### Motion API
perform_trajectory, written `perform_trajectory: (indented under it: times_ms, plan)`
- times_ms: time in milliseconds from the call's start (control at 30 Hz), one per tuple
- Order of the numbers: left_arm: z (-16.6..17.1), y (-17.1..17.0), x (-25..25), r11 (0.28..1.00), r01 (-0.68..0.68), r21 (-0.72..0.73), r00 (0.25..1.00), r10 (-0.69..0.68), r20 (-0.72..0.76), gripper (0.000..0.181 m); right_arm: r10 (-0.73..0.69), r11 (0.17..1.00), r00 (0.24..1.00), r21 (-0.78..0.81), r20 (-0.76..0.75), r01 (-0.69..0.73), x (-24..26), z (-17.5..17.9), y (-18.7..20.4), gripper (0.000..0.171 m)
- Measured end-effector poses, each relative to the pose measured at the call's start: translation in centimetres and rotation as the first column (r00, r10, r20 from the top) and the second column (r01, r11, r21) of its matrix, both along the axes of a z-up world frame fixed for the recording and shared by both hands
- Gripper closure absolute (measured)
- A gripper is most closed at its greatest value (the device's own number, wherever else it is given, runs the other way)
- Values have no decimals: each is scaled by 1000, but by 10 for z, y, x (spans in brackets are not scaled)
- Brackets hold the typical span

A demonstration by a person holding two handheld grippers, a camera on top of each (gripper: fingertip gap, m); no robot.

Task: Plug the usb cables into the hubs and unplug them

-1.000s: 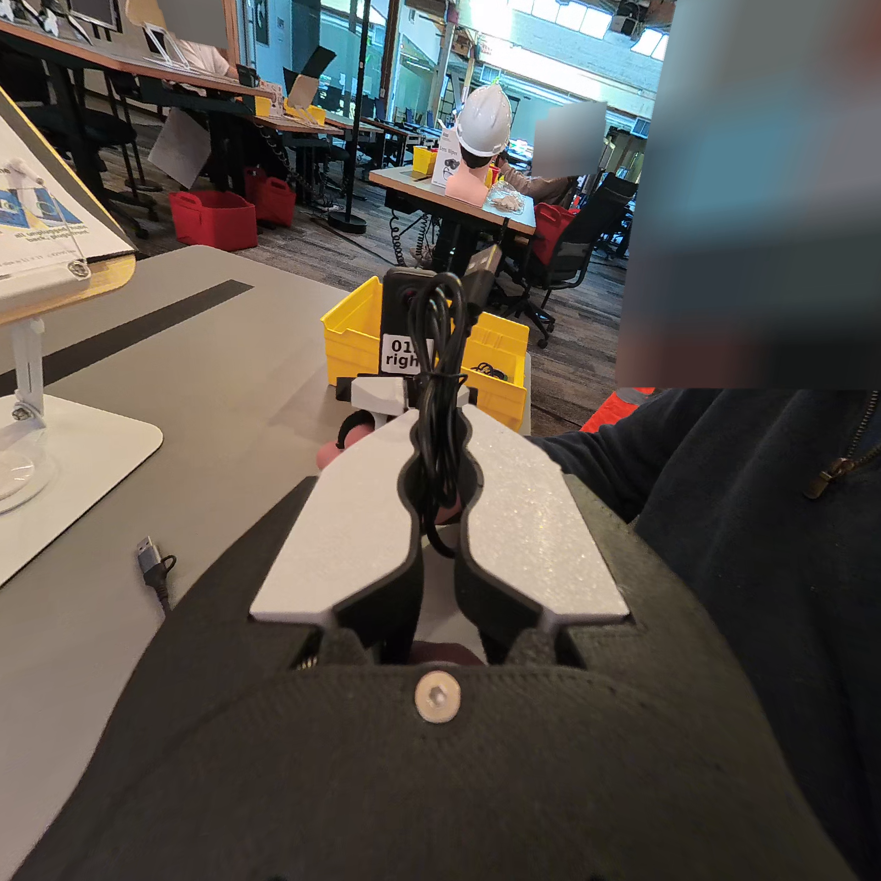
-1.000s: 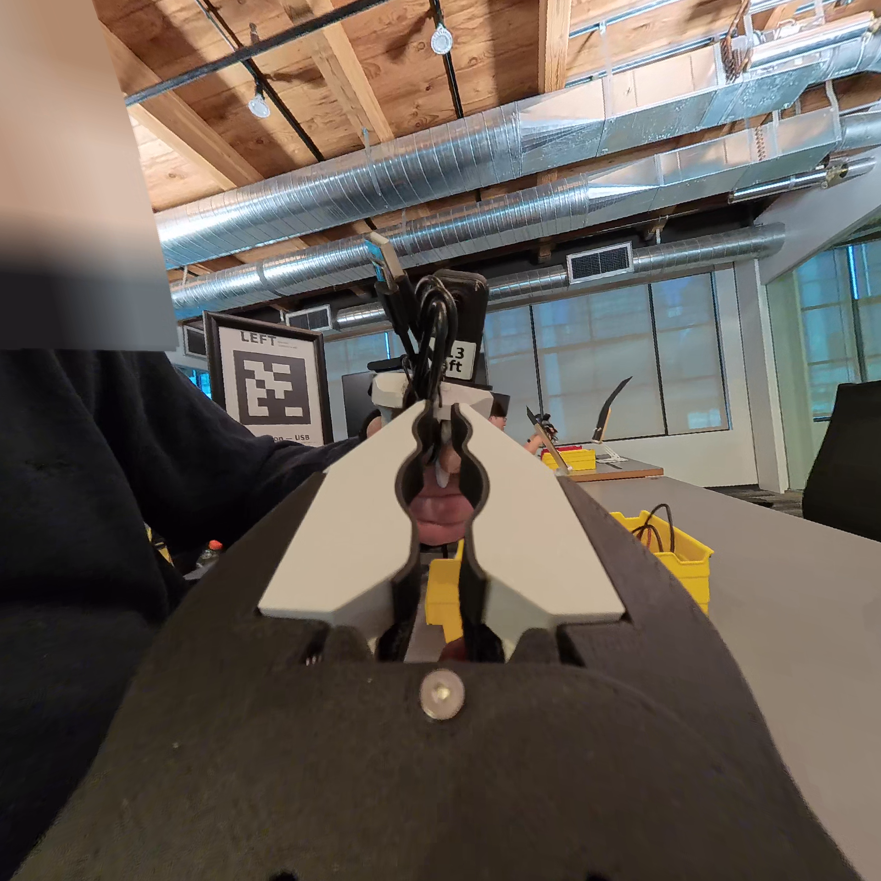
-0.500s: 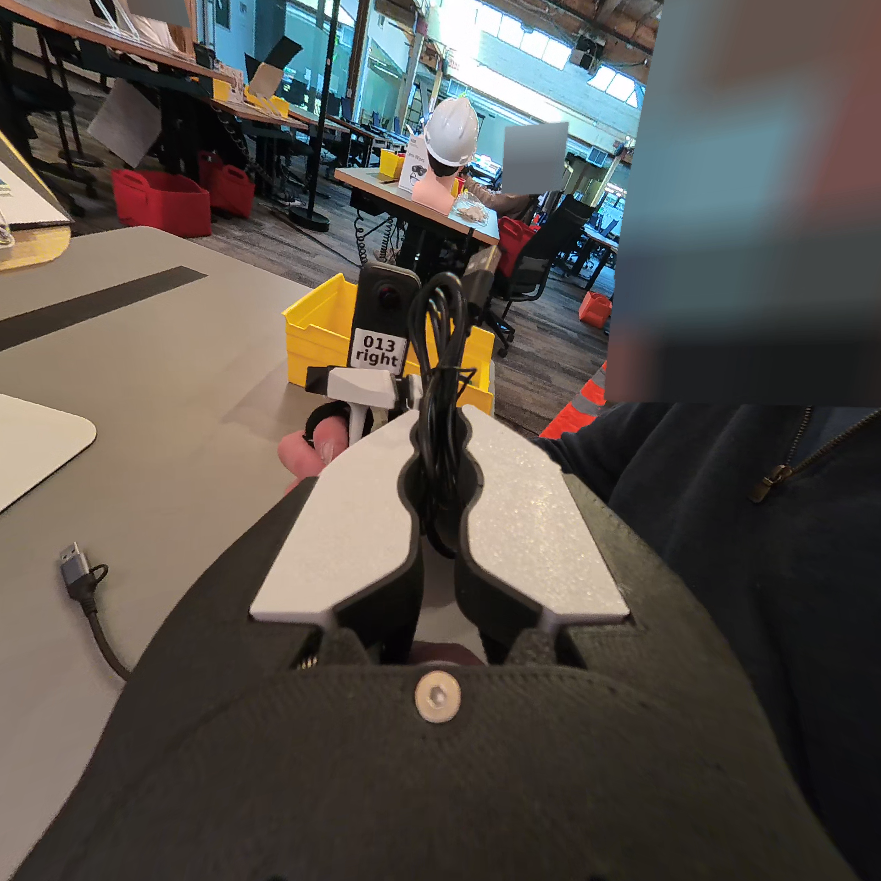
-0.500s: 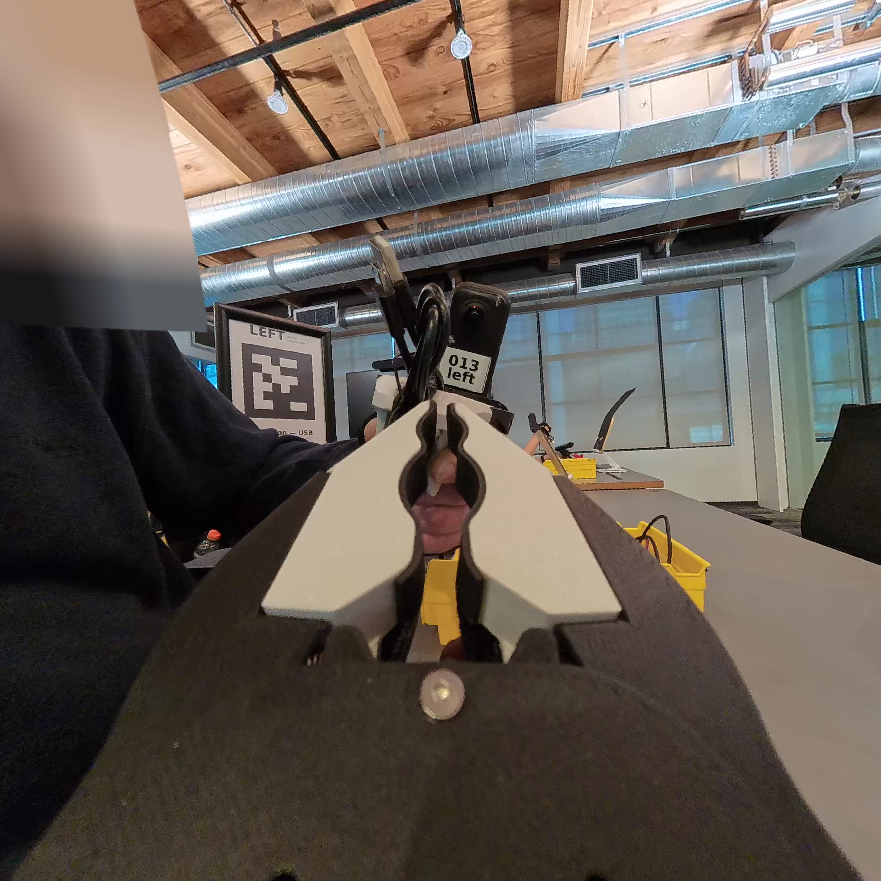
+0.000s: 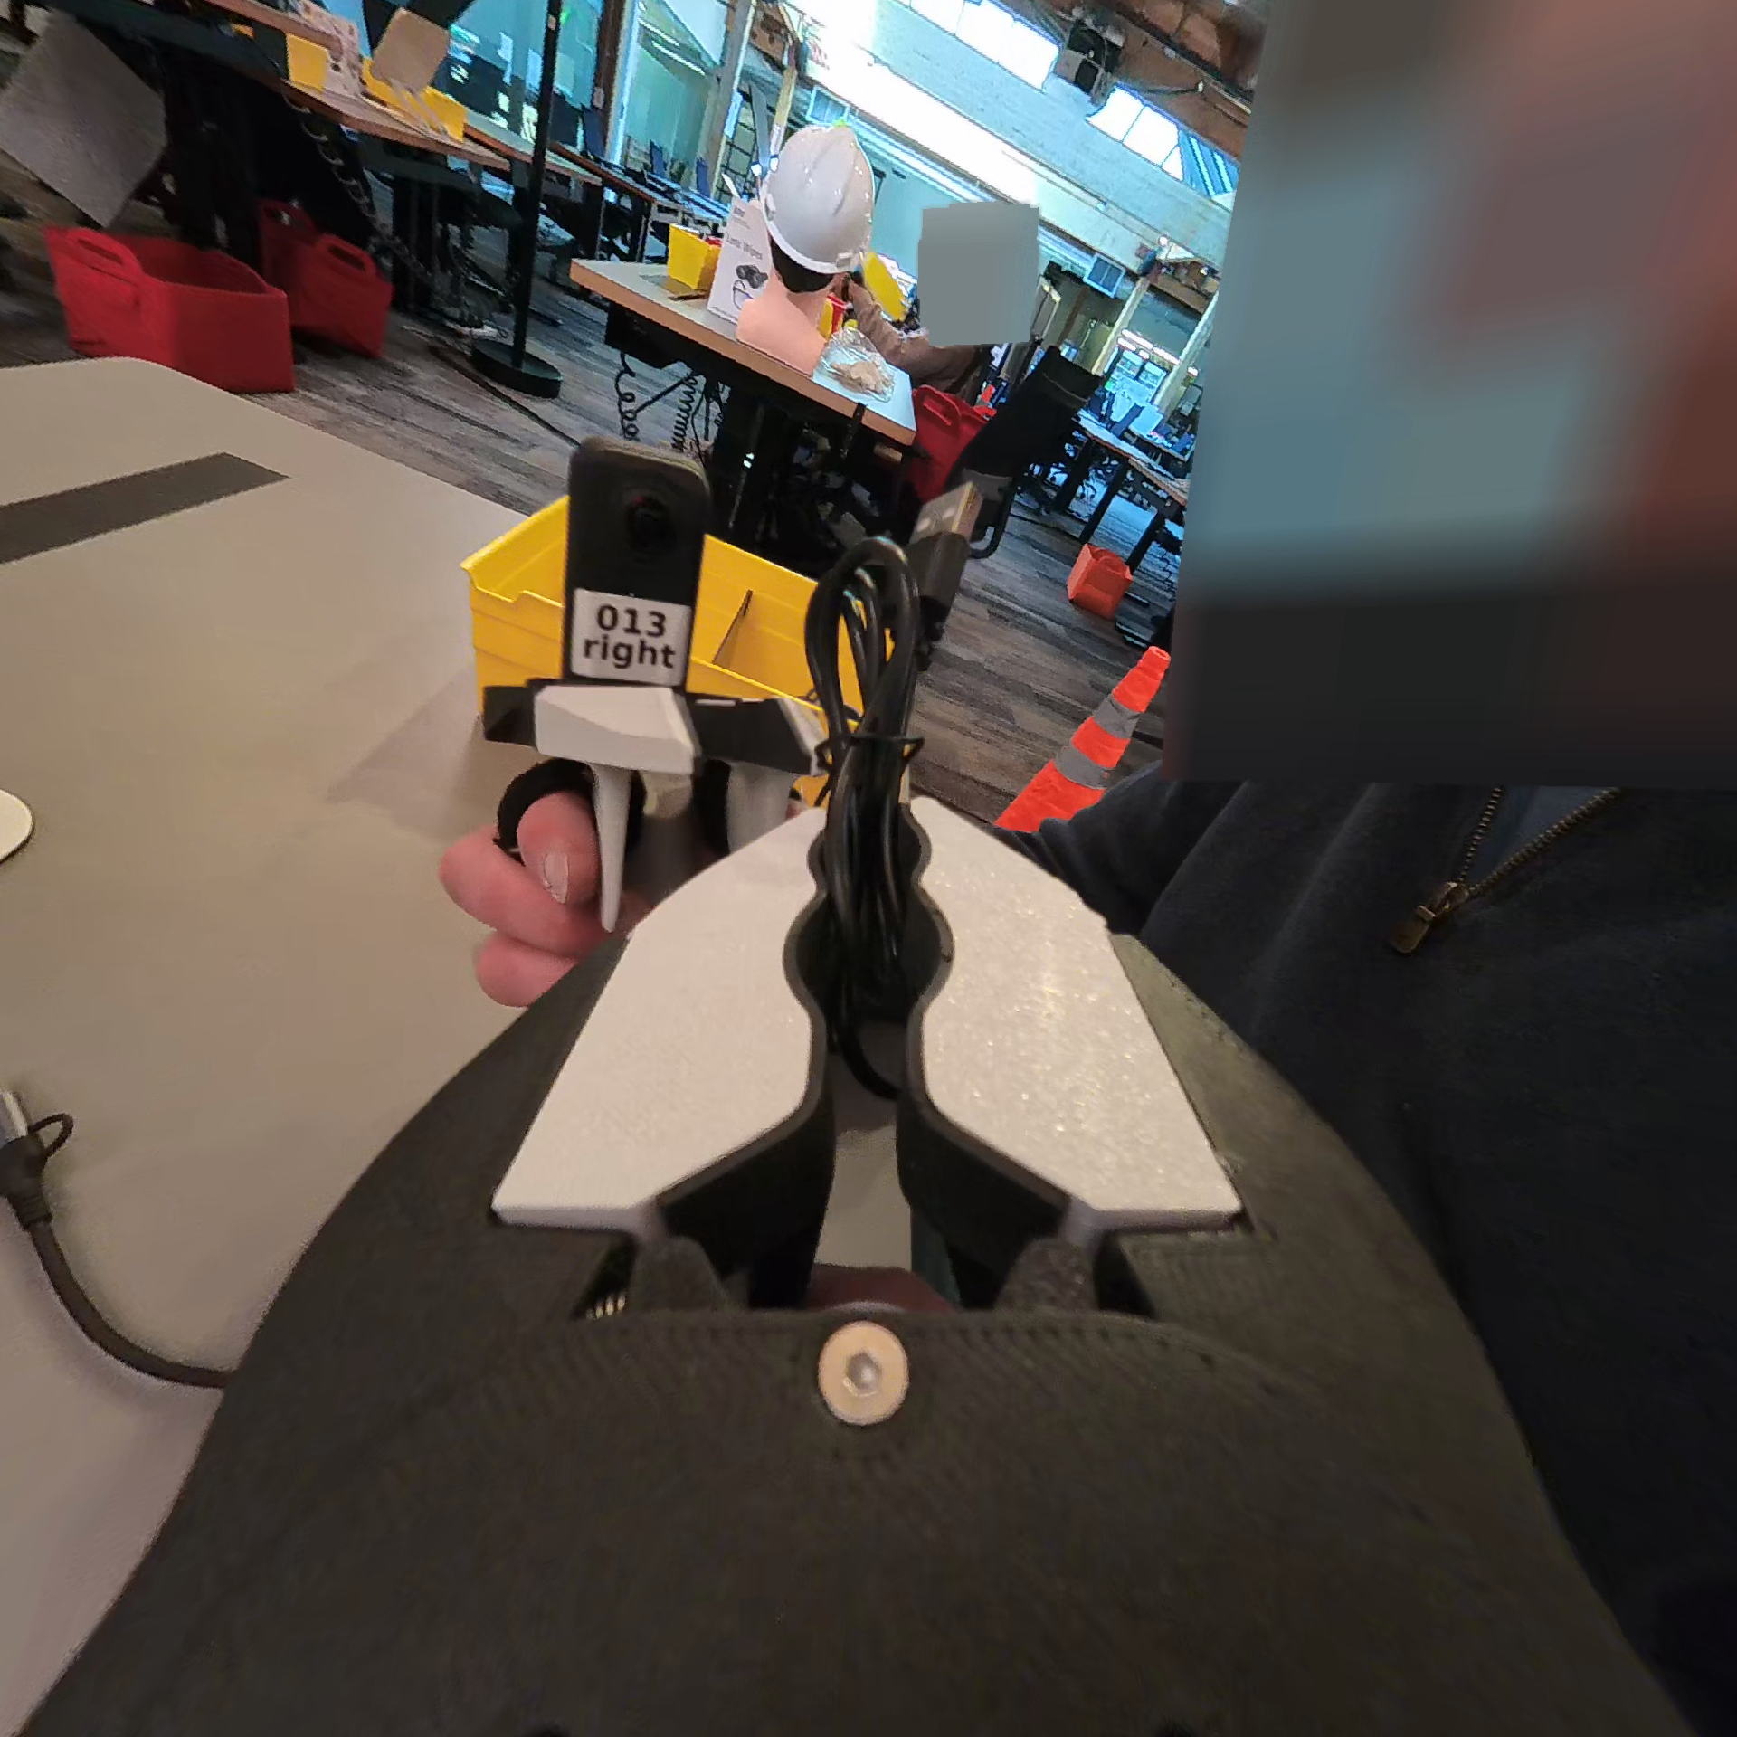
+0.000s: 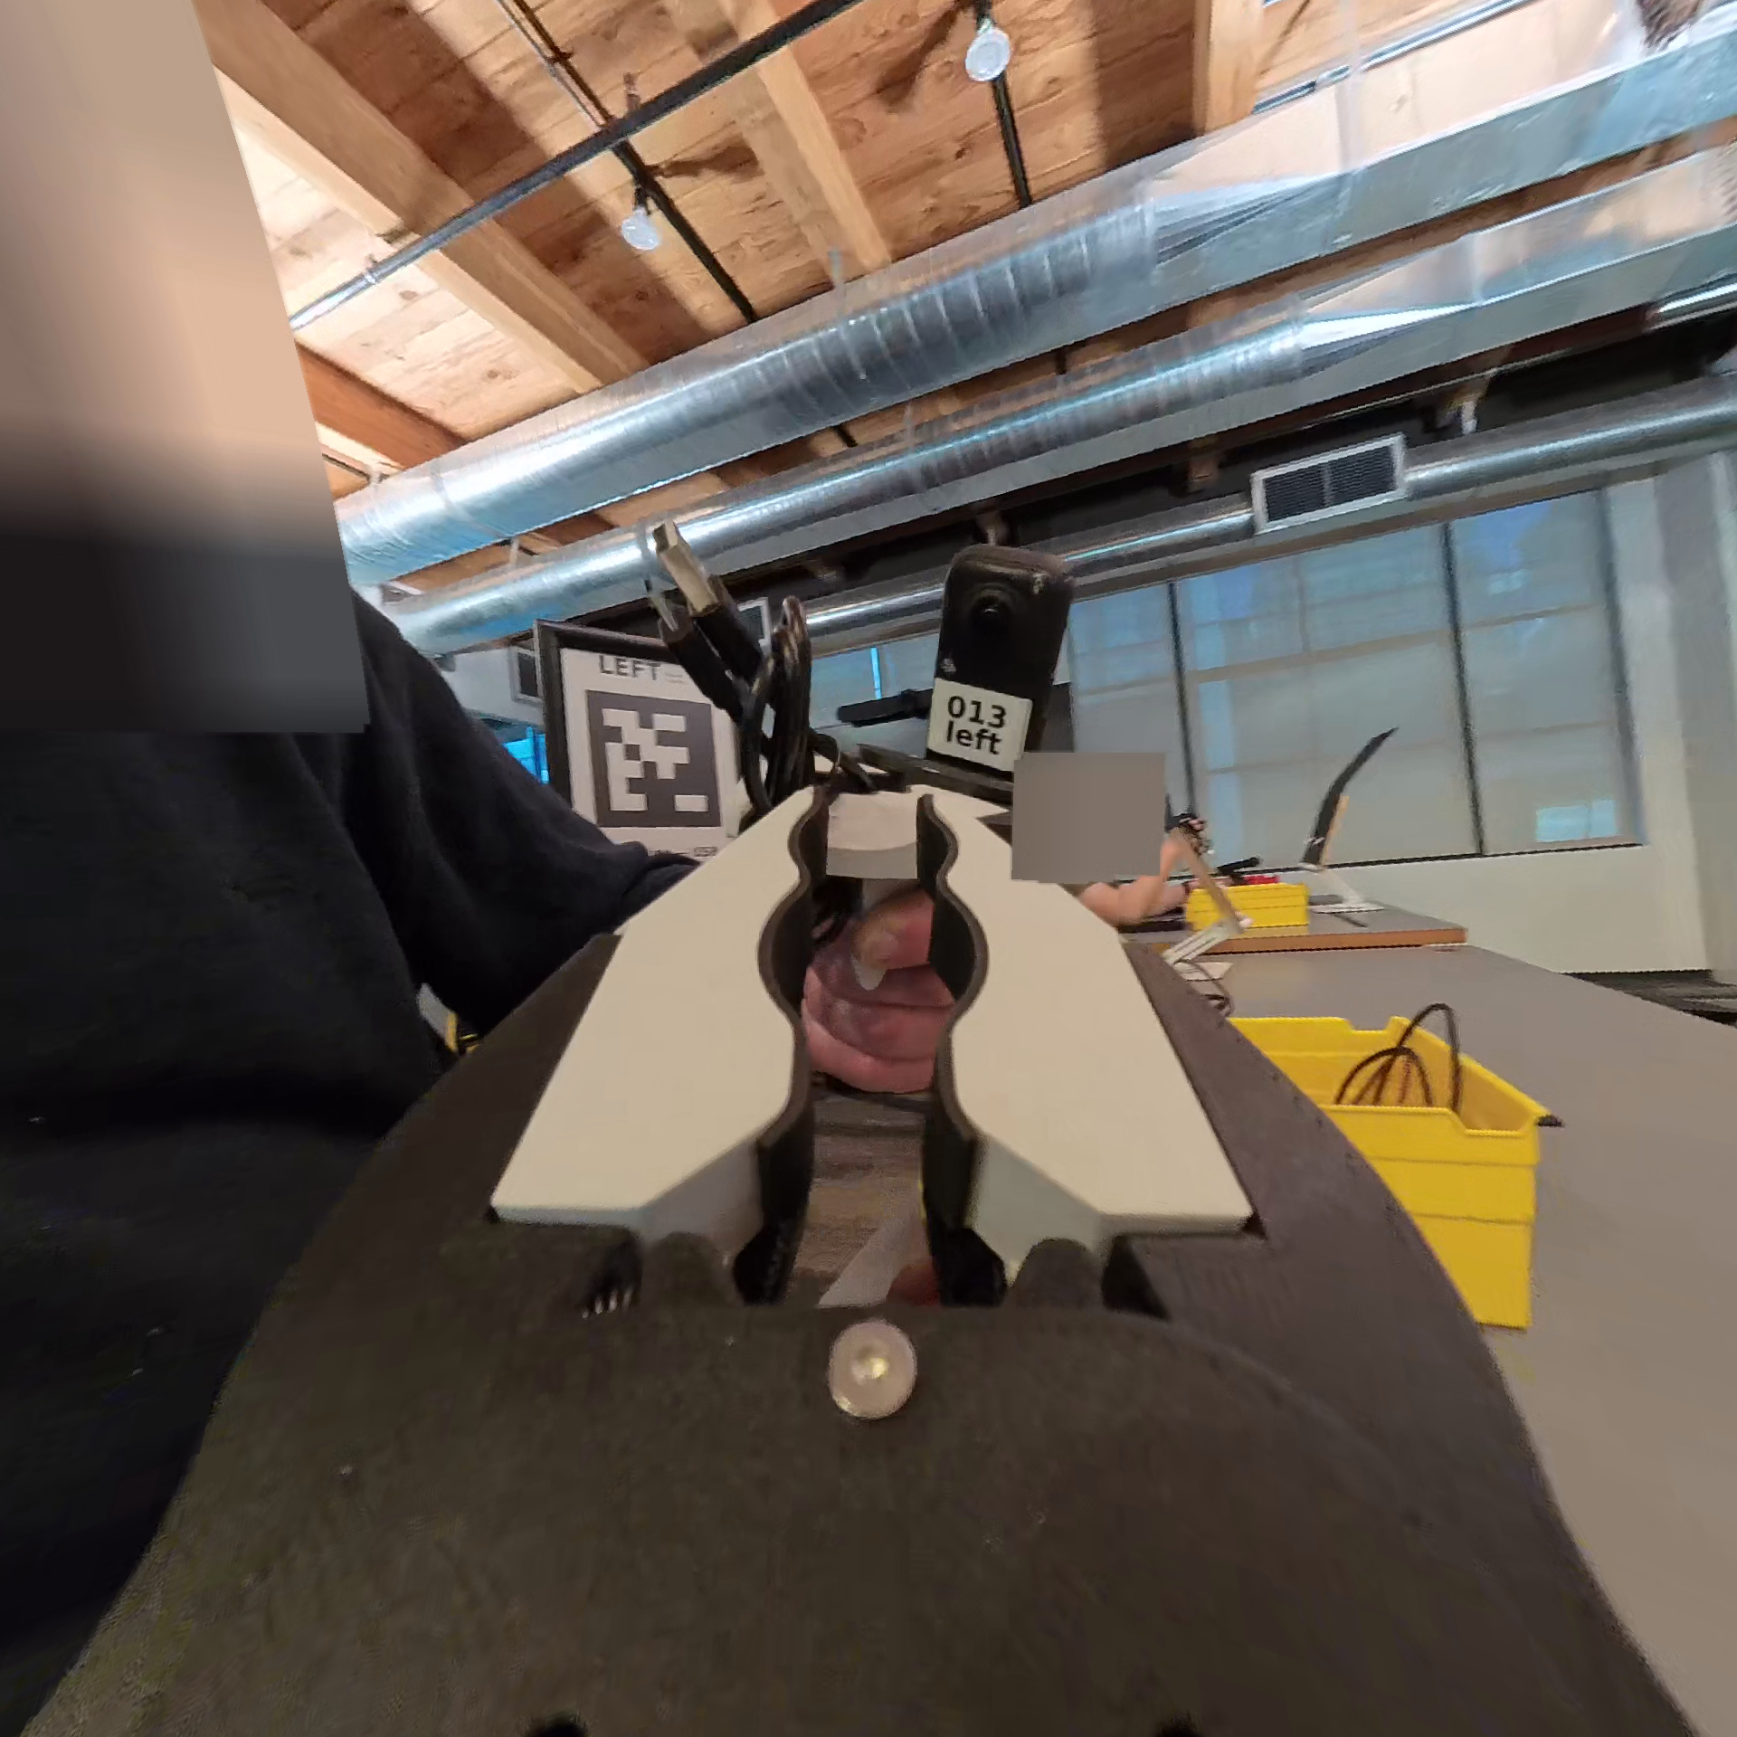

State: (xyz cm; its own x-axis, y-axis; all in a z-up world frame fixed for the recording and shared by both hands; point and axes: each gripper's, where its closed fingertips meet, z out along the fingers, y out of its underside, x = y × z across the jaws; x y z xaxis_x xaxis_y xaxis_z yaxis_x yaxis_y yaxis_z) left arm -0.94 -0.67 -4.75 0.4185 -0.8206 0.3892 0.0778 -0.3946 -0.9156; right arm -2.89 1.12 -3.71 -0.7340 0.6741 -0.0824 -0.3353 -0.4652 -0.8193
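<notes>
In the left wrist view, the left hand-held gripper (image 5: 869, 837) is clenched on a bundled black usb cable (image 5: 865, 743), whose loops rise between its fingertips and whose silver plug (image 5: 949, 522) sticks up beyond them. Just ahead and to its left, the right hand-held gripper (image 5: 658, 846) faces it, held by a hand (image 5: 526, 893) with its two white fingers apart. Behind that stands a yellow bin (image 5: 526, 602) on the grey counter (image 5: 235, 752). Another cable (image 5: 56, 1250) lies on the counter at the far left.

In the right wrist view, the right hand-held gripper (image 6: 869, 808) is released, a clear gap between its fingers and nothing held. Straight ahead is the left hand-held gripper (image 6: 865, 827); the usb cable (image 6: 780, 714) stands up from it, plugs (image 6: 686, 573) pointing up-left. A second yellow bin (image 6: 1410, 1156) holding cables sits on the counter (image 6: 1617, 1410) to the right.
</notes>
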Motion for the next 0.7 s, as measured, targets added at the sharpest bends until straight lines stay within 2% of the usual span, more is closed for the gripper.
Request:
perform_trajectory:
  times_ms: [133,400,700]
  plan:
    - [-3,-5,3,999,39,-21,999,-39,-4,172,100,995,995,19,27,-101,1,-3,-9,155]
    - [-14,-12,4,994,81,-72,997,-81,7,172,230,972,971,34,59,-232,4,-11,-24,171]
    - [-17,-15,3,993,84,-79,996,-84,5,172,220,974,973,45,66,-223,3,-15,-25,171]
